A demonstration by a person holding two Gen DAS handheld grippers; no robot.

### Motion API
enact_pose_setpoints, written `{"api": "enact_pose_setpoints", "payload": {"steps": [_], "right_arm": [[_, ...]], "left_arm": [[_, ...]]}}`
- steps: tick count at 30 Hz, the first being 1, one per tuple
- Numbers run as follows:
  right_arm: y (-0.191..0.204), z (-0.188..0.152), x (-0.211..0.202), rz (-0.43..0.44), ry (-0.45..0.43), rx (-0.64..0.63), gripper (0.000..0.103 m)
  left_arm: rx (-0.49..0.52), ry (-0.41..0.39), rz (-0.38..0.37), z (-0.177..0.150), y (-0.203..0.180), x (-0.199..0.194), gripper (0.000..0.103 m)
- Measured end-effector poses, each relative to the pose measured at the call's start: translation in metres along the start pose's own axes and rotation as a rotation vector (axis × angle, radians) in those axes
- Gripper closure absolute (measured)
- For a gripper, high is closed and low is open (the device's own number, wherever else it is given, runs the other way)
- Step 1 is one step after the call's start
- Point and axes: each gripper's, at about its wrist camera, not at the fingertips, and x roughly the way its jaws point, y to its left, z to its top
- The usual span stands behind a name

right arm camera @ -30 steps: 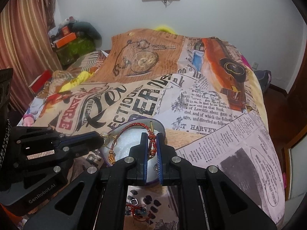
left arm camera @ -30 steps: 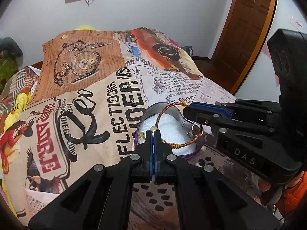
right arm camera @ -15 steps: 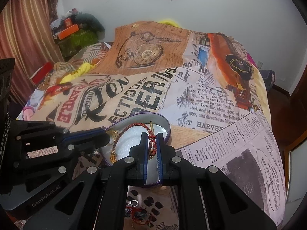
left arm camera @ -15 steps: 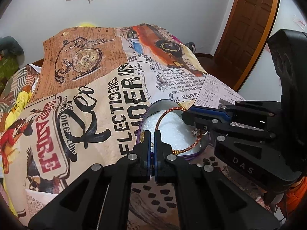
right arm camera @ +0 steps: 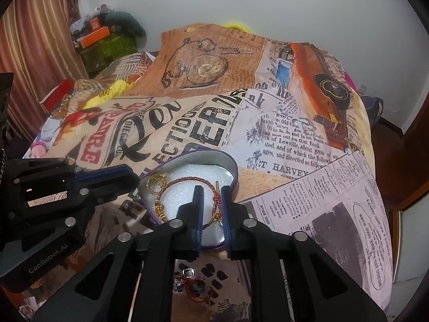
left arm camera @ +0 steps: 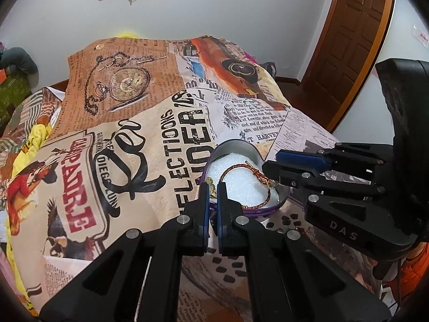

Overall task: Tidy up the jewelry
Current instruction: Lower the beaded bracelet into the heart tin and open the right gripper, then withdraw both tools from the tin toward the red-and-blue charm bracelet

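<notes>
A: Count?
B: One heart-shaped tin (right arm camera: 232,167) on the bed (right arm camera: 335,214), white foam inside. One red-gold braided bracelet (right arm camera: 185,179) lying in it, one gold ring cluster (right arm camera: 156,183) by its left rim. One more red trinket (right arm camera: 194,288) on the bedspread, under the right tongs.
A: Tongs?
B: Two. Right tongs (right arm camera: 210,216) parted, hovering at the tin's near edge, bracelet clasp between the jaws, nothing gripped. Left tongs (left arm camera: 211,201) slightly parted, holding nothing, tips at the tin's left rim (left arm camera: 207,166).
A: Bracelet (left arm camera: 248,173) relative?
B: Between both tongs, inside tin.
</notes>
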Motion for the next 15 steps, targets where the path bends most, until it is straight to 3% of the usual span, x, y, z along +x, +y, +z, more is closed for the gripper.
{"api": "enact_pose_setpoints", "payload": {"steps": [4,15], "right_arm": [[0.003,-0.001,-0.008,-0.01,-0.012,-0.005,0.083],[0.008,-0.009,-0.031,-0.028,-0.031,-0.008,0.083]], "left_arm": [[0.003,-0.007,0.004,-0.001,-0.001,-0.009,0.101],[0.022,-0.013,0.011,-0.008,-0.011,-0.031,0.097]]}}
